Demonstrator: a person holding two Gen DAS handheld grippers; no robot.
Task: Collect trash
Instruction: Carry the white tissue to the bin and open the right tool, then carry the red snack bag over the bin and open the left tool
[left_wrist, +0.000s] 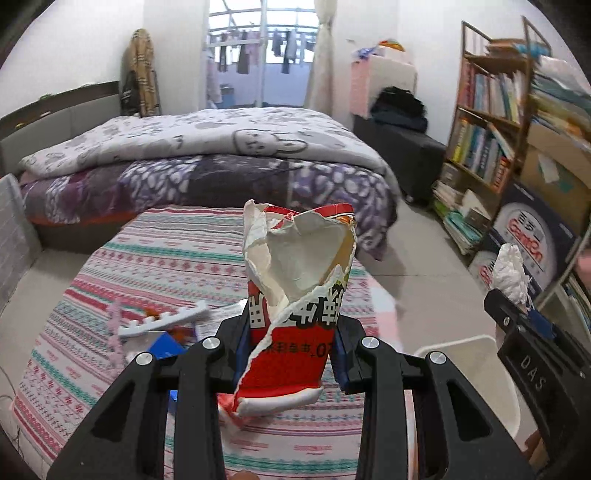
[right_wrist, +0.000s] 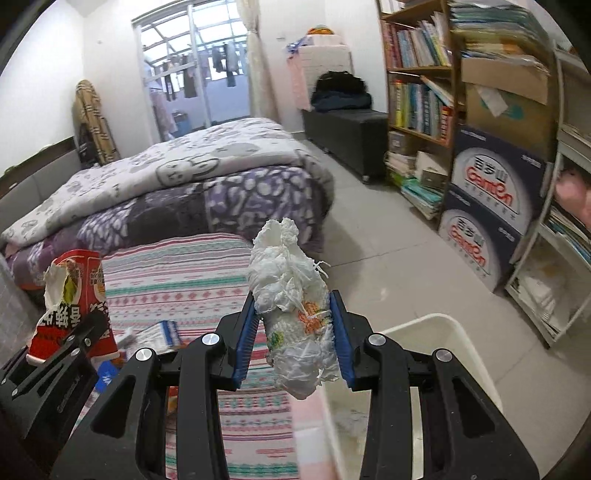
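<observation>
Over on the left, the left gripper (left_wrist: 293, 332) is clamped on a torn red paper cup (left_wrist: 295, 295), held upright above the striped cloth (left_wrist: 155, 251) of a low table; its own camera shows the ripped white lining gaping open at the top, and loose scraps (left_wrist: 162, 325) lying on the cloth toward the near left edge; from the right camera that same cup sits at the far left, its printed side showing instead. Moving right, the right gripper (right_wrist: 293, 332) pinches a crumpled white tissue wad (right_wrist: 291, 306) between blue pads (right_wrist: 341, 332), orange stains visible only in this close view; just beyond the table's right edge stands a white bin (right_wrist: 461, 343), whose inside only the right camera shows.
</observation>
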